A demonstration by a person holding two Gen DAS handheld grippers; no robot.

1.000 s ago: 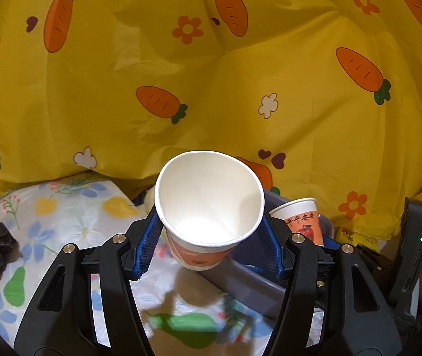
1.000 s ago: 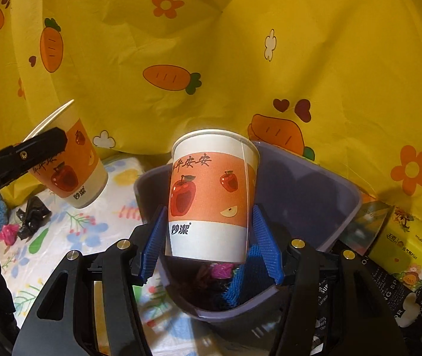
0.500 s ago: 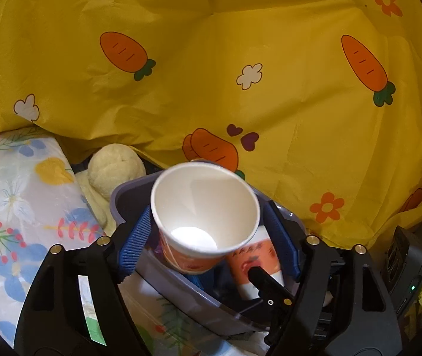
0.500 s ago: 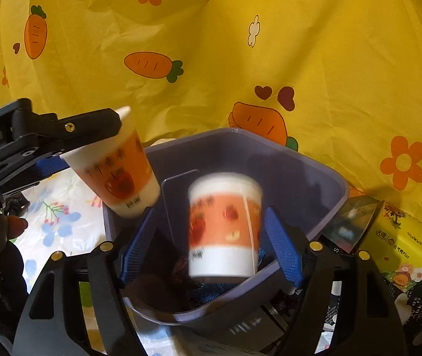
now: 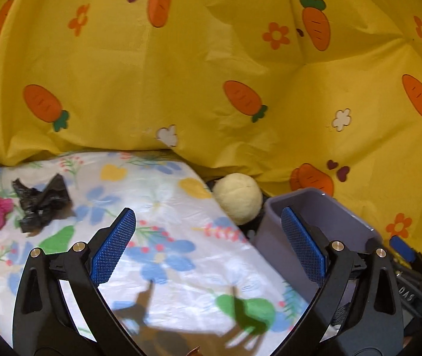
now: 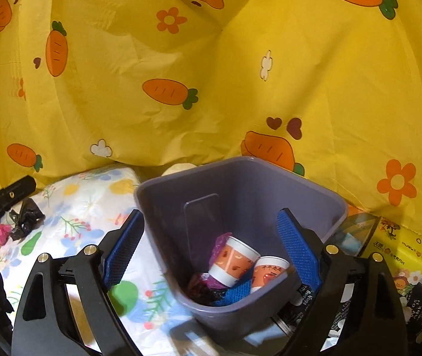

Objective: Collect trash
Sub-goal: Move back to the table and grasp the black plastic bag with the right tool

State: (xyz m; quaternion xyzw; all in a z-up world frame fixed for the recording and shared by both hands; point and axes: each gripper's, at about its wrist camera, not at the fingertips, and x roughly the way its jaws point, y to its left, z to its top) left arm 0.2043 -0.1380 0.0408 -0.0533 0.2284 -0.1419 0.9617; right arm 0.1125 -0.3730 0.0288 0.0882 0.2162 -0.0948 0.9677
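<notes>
Both your grippers gape empty. The crumpled black plastic scrap lies near the floral sheet's far left edge, ahead-left of your left gripper; the right gripper hangs over the grey plastic bin, so the left is nearer.

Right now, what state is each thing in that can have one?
Left gripper: jaws open, empty.
Right gripper: jaws open, empty.
Purple bin: upright, partly filled.
Two paper cups: tipped over inside the bin.
Black wrapper: crumpled, lying on the floral sheet.
</notes>
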